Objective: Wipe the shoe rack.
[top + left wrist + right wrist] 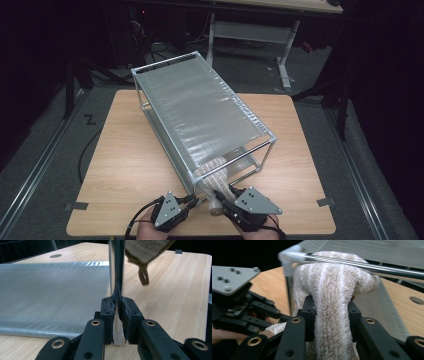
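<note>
A metal rack (200,100) with mesh shelves stands slantwise on the wooden table (125,160). A beige striped towel (212,172) hangs over the top rail (362,265) at the rack's near end. My left gripper (117,312) is shut on the upright corner post (116,277) of the rack, low down, just above the table. My right gripper (331,312) is shut on the hanging part of the towel (332,290), just below the rail. In the high view both grippers sit side by side at the rack's near corner, left (192,200) and right (222,197).
The lower mesh shelf (50,290) stretches to the left of the post. The towel's loose corner (145,250) dangles beyond the post with a small loop tag. Tape marks sit at the table's near corners. A desk frame (250,30) stands behind the table.
</note>
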### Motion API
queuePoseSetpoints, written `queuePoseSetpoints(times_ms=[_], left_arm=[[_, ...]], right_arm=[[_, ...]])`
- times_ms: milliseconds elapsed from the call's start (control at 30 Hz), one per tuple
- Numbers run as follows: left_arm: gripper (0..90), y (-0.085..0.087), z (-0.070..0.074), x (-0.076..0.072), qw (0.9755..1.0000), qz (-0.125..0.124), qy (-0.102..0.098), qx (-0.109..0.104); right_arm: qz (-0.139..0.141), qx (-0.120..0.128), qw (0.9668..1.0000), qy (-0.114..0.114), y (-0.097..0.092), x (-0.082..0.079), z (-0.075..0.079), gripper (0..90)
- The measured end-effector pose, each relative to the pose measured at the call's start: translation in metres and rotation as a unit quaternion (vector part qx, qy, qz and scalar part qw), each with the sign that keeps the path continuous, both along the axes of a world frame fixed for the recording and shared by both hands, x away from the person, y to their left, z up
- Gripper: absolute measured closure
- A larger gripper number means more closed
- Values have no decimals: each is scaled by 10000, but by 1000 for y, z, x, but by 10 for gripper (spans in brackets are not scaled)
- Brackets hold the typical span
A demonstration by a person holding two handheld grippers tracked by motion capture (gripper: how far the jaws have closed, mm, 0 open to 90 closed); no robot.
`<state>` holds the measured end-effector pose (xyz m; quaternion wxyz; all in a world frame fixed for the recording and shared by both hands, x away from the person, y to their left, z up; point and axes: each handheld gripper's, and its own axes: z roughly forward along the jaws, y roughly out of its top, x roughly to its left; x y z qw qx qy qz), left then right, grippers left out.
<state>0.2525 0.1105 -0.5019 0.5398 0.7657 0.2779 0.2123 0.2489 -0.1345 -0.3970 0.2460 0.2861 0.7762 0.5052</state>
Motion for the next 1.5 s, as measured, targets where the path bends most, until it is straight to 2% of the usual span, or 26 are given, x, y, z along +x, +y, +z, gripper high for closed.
queuePoseSetpoints(times_ms=[100,133,333,500,633,833,933,1133,1233,1400,1467,1500], left_arm=[[801,0,0,0,10000,-4,3,-6],[800,3,1,2,9997,-40,-92,237],[800,4,1,2,9996,-45,-90,246],[800,4,1,2,9996,-49,-95,246],[800,4,1,2,9996,-50,-96,245],[798,4,2,2,9996,-71,-89,258],[799,4,2,3,9996,-85,-78,253],[800,4,2,3,9996,-109,-55,258],[800,4,3,3,9996,-109,-51,260],[800,4,3,3,9996,-114,-50,262],[800,4,3,4,9996,-116,-45,261],[800,4,3,4,9996,-116,-47,260]], right_arm=[[-149,36,9999,10,-8,5,0,692],[-224,56,9997,24,-13,8,0,692],[-724,173,9972,50,-38,23,0,692],[-1224,288,9920,77,-62,36,-2,693],[-1601,373,9864,71,-82,44,-2,692],[-1979,323,9797,16,-98,47,-5,692],[-2064,278,9781,37,-103,46,-9,692],[-2101,188,9774,113,-104,45,-16,693],[-2165,157,9761,130,-107,45,-18,692],[-2350,88,9717,240,-118,44,-26,694],[-2371,112,9712,196,-119,42,-25,693],[-2329,120,9724,87,-118,41,-23,693]])
